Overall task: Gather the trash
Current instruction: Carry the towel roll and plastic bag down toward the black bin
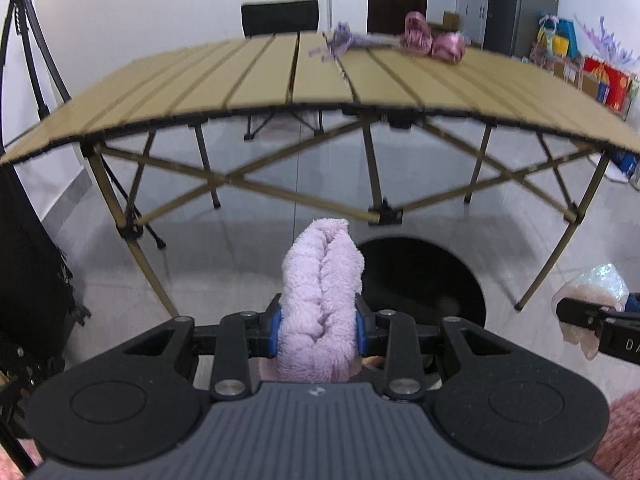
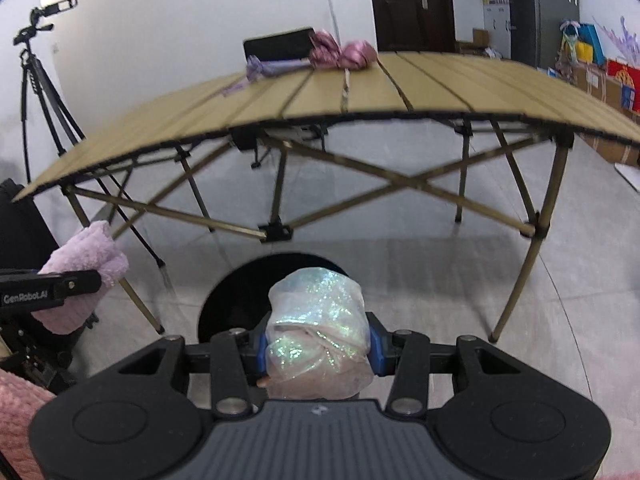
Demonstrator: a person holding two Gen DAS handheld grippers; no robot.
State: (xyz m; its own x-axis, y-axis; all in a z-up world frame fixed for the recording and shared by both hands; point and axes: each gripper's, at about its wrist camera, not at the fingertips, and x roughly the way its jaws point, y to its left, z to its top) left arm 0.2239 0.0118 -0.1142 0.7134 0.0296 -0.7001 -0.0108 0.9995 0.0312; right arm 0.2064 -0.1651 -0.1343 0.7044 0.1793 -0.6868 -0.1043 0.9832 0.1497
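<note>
Below the folding table, the left gripper clamps a lilac fluffy cloth above a black bin; only the right wrist view shows the right gripper squeezing a glittery wrapper.

Both tools point forward and slope downward, side by side at about the same height. The left tool has its blue pads clamped on a fluffy lilac cloth. The right tool is clamped on a glittery plastic bag. Pink knitted sleeves show at the frame edges behind the tools.
</note>
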